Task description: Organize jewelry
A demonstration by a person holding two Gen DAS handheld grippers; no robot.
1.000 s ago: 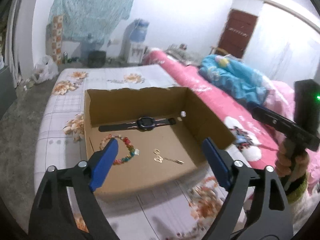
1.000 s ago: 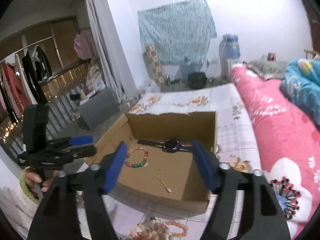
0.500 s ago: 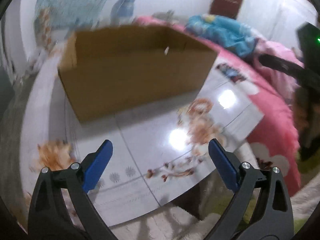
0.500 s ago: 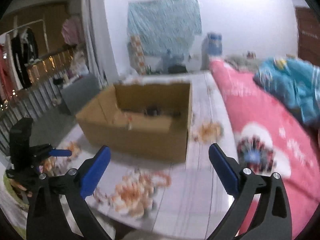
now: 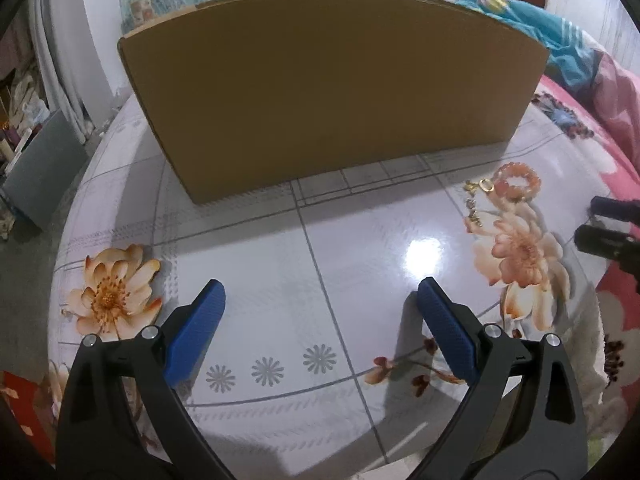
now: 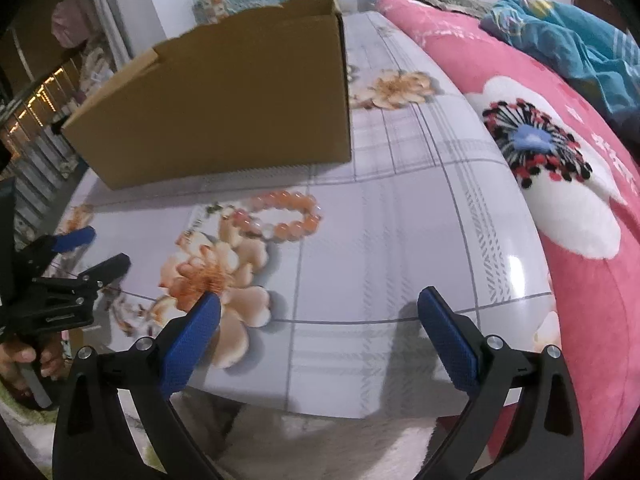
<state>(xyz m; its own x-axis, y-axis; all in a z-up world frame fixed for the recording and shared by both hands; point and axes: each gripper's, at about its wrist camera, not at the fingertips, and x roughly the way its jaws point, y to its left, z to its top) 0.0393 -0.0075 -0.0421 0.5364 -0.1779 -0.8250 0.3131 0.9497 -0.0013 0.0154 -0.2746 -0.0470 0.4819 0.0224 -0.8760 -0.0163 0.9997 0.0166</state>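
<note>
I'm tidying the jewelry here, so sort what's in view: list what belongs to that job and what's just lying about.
Part of the job:
- orange bead bracelet on the table, outside the box
- small gold pieces beside it
- cardboard box
- left gripper and right gripper, both open and empty

Just lying about:
- pink floral blanket
- blue bedding
- floral tablecloth

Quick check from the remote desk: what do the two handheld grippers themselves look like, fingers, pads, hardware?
Both match. The left gripper and right gripper each have two black, angular plastic fingers with cut-out slots and silver screw heads at the joints. Each fingertip carries a blue, finely textured pad. From the right wrist view, the left unit shows a black body, with a green cuff at the hand.
</note>
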